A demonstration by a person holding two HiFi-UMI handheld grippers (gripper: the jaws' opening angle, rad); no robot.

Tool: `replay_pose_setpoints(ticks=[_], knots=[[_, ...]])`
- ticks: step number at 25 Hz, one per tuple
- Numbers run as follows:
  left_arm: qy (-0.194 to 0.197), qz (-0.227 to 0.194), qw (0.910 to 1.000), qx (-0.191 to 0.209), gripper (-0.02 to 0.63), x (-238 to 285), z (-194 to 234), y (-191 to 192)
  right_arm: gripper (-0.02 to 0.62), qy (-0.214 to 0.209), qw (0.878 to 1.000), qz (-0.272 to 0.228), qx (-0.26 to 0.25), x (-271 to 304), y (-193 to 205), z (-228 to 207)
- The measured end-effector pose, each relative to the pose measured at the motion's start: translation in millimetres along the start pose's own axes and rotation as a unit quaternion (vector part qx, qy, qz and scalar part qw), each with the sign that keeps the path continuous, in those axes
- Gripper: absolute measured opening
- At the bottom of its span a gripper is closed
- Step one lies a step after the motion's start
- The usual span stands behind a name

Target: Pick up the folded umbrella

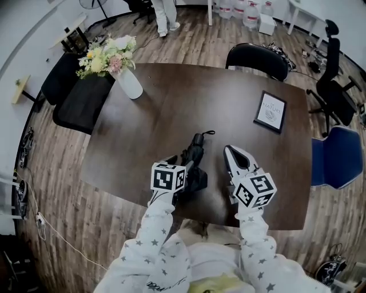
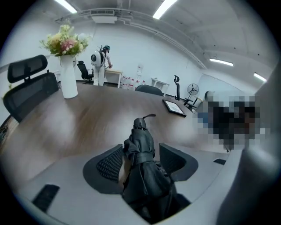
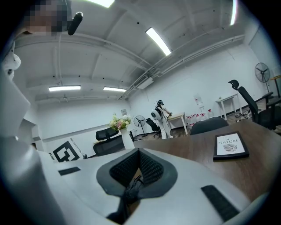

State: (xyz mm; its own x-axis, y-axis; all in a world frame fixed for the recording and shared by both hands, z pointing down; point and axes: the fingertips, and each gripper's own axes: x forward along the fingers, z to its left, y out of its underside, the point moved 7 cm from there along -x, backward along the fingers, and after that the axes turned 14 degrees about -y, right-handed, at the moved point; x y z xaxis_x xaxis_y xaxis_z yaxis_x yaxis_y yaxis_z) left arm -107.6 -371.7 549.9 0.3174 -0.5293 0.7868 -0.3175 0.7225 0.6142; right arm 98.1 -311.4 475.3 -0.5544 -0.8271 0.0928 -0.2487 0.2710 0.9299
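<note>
The folded black umbrella lies on the dark wooden table near its front edge, strap end pointing away from me. My left gripper points down over its near end. In the left gripper view the umbrella sits between the two dark pads, and a strip of table shows beside the left pad, so the jaws stand open around it. My right gripper hovers just right of the umbrella, apart from it. Its fingertips meet, and only a thin black strap of unclear origin hangs between the pads.
A white vase of flowers stands at the table's far left corner. A framed card lies at the far right. Black chairs and a blue chair ring the table. A person stands far behind.
</note>
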Motion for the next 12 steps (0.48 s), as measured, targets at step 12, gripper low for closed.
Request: replay_pose_setpoints(ticks=[12], knots=[[0.013, 0.1, 0.9944, 0.032, 0.324, 51, -12, 7, 0.021, 0.024, 0.999, 0.008, 0.021, 0, 11, -16]])
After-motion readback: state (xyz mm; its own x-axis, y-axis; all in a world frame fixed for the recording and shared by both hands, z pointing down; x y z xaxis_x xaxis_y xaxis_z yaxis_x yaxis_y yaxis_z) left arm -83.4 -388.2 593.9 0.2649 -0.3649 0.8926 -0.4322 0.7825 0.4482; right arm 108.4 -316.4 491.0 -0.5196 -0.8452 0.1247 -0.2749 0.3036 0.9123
